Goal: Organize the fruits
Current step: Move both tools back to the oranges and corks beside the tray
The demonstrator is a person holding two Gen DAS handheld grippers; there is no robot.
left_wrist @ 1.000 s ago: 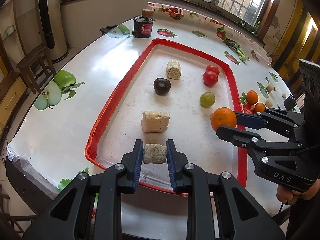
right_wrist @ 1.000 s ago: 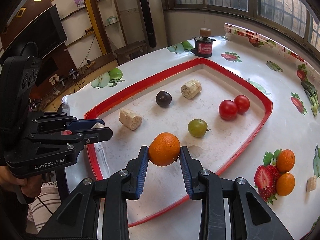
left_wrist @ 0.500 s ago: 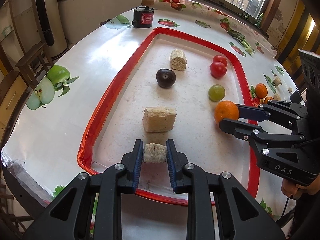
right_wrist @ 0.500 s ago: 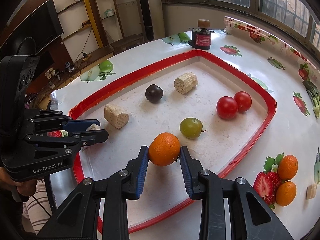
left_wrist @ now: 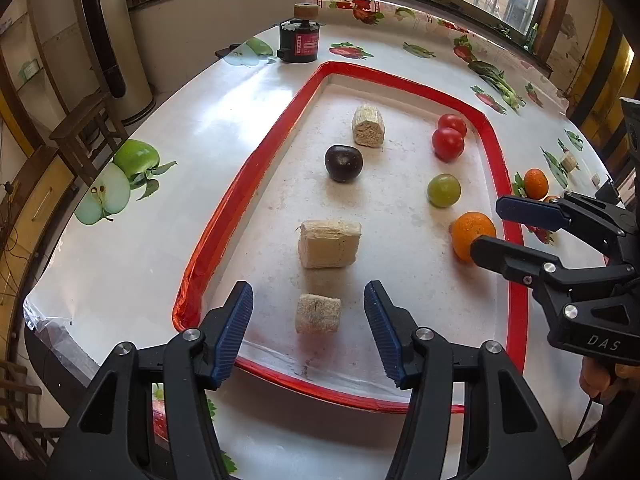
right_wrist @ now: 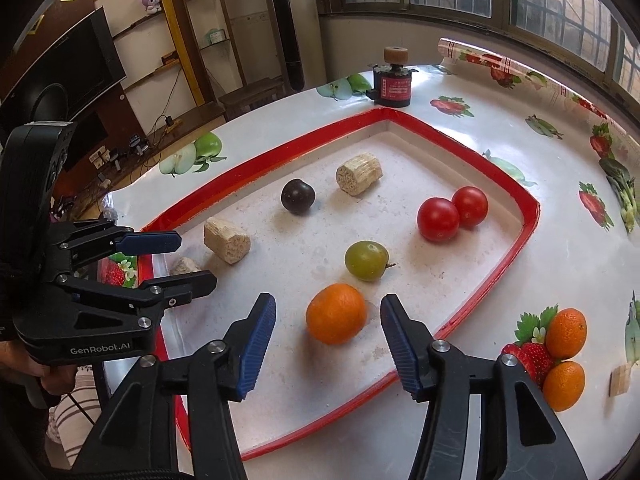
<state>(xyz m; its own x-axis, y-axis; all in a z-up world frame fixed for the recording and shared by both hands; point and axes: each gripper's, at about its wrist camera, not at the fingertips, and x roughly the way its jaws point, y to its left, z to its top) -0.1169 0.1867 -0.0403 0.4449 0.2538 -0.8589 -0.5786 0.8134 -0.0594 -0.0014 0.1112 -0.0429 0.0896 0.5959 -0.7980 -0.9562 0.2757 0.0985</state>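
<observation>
**Q:** Orange (right_wrist: 336,314) placement, where is it seen right now?

**A:** It's sat on the tray (right_wrist: 528,216) floor, near the front right rim, between the spread fingers of the right tongs (right_wrist: 328,344). No contact is seen on either side. In the left view the same orange (left_wrist: 472,234) is partly hidden behind the right tongs (left_wrist: 504,230).

**Q:** And the left tongs?

**A:** The left tongs (left_wrist: 308,334) are spread wide too. A small cane piece (left_wrist: 318,314) is lying on the tray between the blue pads (left_wrist: 234,330), with gaps on both sides. A bigger cane chunk (left_wrist: 329,243) is found just beyond it.

**Q:** What else is in the tray?

**A:** A green grape (right_wrist: 366,260) is placed just behind the orange, two tomatoes (right_wrist: 438,219) touching each other are further back on the right, a dark plum (right_wrist: 298,196) and a third cane piece (right_wrist: 359,173) are toward the far end.

**Q:** Anything outside it?

**A:** A black and red motor (right_wrist: 394,82) is stood on the worktop (right_wrist: 460,148) beyond the far corner. Fruit pictures are printed on the cloth.
</observation>
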